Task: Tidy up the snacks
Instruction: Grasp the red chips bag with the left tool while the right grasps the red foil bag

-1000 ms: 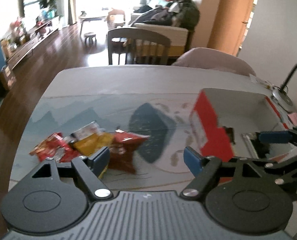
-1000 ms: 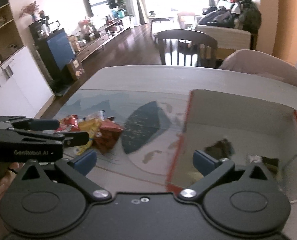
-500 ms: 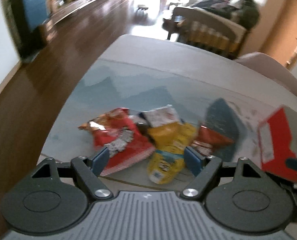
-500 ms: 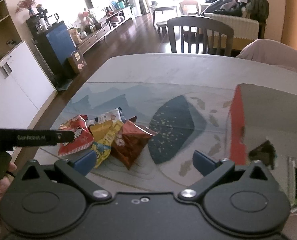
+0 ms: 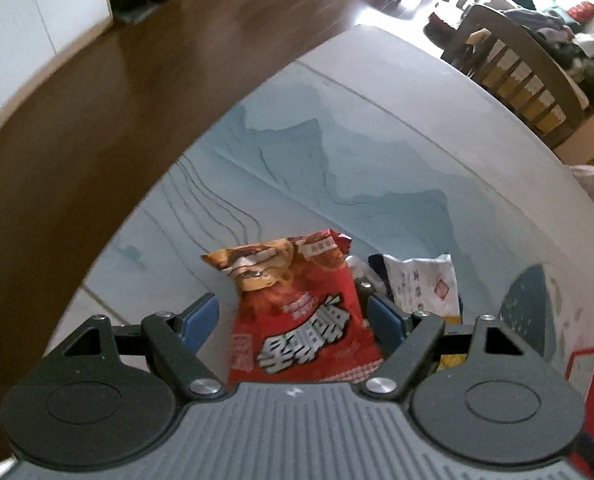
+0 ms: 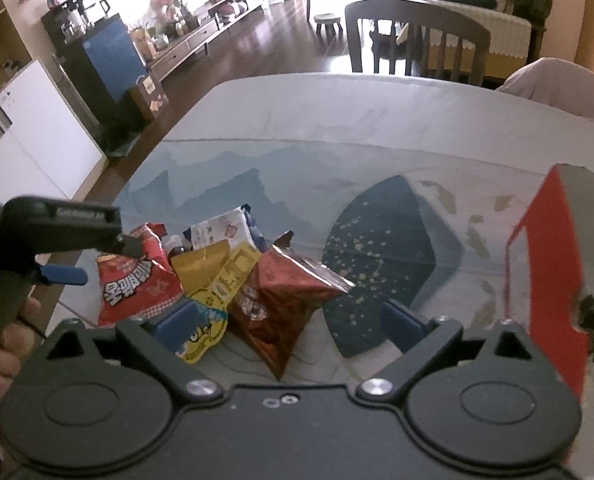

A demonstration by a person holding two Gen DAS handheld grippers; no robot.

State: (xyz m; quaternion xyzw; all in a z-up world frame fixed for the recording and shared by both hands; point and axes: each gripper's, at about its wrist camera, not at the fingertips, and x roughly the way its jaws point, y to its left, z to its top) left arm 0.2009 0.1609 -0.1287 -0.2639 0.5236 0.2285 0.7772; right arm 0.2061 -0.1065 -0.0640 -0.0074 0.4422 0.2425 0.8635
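The left tongs (image 5: 293, 316) point steeply down over a small heap of snack packets on the worktop (image 5: 377, 152), their blue pads spread wide on either side of a red snack bag (image 5: 309, 320) with bold white lettering. The bag lies between the pads, with a clear gap at the left pad; at the right pad I cannot tell whether it touches. Just beside the red bag, to its right in the left wrist view, lies a white packet (image 5: 421, 284) with small print.

From the right wrist view the heap reads more fully — the red bag on the left, a yellow packet (image 6: 217, 276) overlapping it in the middle, and a dark red-brown foil bag (image 6: 285, 308) on the right, tilted with one corner raised. The right tongs (image 6: 293, 320) hang above the near edge of this heap, jaws wide and holding nothing; they have just been closing a little. The yellow packet's lower end and the foil bag lie between the pads, untouched.

A red-sided cardboard box (image 6: 545, 272) stands at the right of the worktop, apart from the heap — a dark blue patch of the printed table cover lies between them. A hand (image 6: 5, 344) grips the left tool's handle at the frame's left edge.
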